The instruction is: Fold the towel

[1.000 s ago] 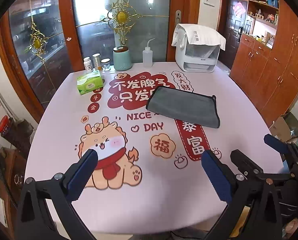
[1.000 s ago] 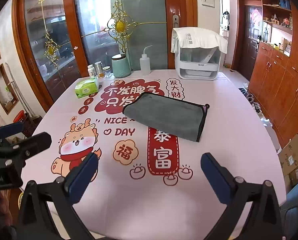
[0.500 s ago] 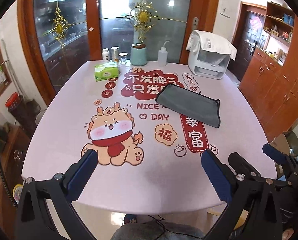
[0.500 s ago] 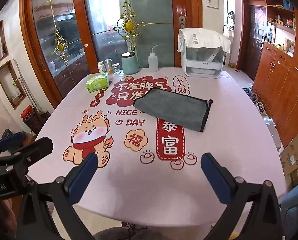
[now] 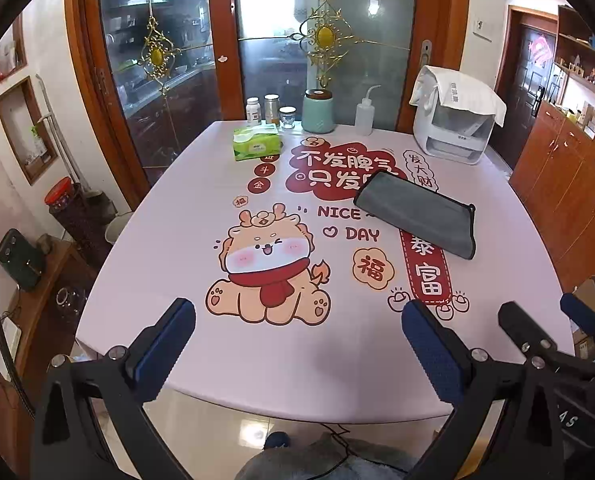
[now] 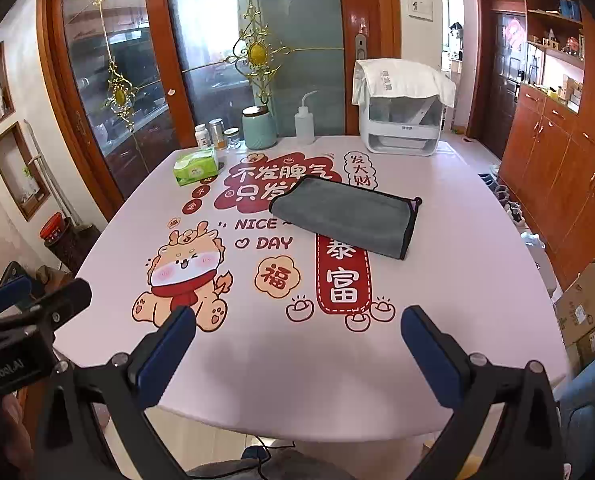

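A grey towel (image 5: 417,212) with a dark edge lies folded flat on the pink printed table (image 5: 185,240), right of centre. It also shows in the right wrist view (image 6: 345,214). My left gripper (image 5: 297,340) is open and empty, above the table's near edge, well back from the towel. My right gripper (image 6: 297,344) is open and empty too, held back over the near edge. The right gripper shows at the right of the left wrist view (image 5: 557,328); the left gripper shows at the left of the right wrist view (image 6: 33,296).
At the table's far edge stand a green tissue box (image 5: 255,142), small jars (image 5: 271,110), a teal canister (image 5: 317,111), a squeeze bottle (image 5: 364,110) and a white appliance under a cloth (image 5: 453,120). Wooden cabinets (image 5: 569,184) line the right. Glass doors stand behind.
Both grippers have pulled back and up from the table, so the towel looks farther off. The towel has not moved. Both stay open.
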The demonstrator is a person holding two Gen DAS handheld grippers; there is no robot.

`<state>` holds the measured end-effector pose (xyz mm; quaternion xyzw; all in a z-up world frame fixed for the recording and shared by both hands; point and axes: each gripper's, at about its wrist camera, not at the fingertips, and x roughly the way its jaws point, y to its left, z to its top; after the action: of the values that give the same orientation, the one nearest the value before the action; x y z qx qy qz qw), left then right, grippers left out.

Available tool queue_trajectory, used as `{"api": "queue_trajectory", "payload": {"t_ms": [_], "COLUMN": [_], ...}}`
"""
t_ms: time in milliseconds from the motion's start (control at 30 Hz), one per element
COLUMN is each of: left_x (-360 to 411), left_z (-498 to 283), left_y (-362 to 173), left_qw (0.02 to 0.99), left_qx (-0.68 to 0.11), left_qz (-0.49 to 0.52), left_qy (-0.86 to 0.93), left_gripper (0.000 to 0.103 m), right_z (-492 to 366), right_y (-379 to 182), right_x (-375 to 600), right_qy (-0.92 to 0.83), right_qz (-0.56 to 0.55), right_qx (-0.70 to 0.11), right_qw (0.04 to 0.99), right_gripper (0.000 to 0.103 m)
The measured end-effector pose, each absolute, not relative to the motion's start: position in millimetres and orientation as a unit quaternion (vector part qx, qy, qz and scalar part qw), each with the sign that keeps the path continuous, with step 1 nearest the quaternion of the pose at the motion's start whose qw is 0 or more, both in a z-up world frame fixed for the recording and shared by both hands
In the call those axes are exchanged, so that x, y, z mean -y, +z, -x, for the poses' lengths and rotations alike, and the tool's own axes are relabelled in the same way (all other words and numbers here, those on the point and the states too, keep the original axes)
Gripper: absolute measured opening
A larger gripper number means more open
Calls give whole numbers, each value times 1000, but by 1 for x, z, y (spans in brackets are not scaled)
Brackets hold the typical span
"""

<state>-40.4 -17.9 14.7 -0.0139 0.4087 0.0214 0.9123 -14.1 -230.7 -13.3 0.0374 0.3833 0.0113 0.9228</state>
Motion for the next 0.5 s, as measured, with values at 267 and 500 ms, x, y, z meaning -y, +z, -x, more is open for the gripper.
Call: {"api": "queue_trajectory", "payload": {"t_ms": [267,500], "left_x": [16,15], "left_z": [33,29], "left_y": [15,16], "left_qw": [910,909], "left_qx": [-414,-417], "left_qz": [4,3], "left_qy": [15,13], "left_gripper": [103,103], "right_z": [11,9], "right_y": [-3,0], "right_x": [222,217], "right_qy": [3,-6], "right_qz": [-30,-23], "right_qx": [-374,-376], "right_qw": [927,926], "right_gripper": [103,103]}}
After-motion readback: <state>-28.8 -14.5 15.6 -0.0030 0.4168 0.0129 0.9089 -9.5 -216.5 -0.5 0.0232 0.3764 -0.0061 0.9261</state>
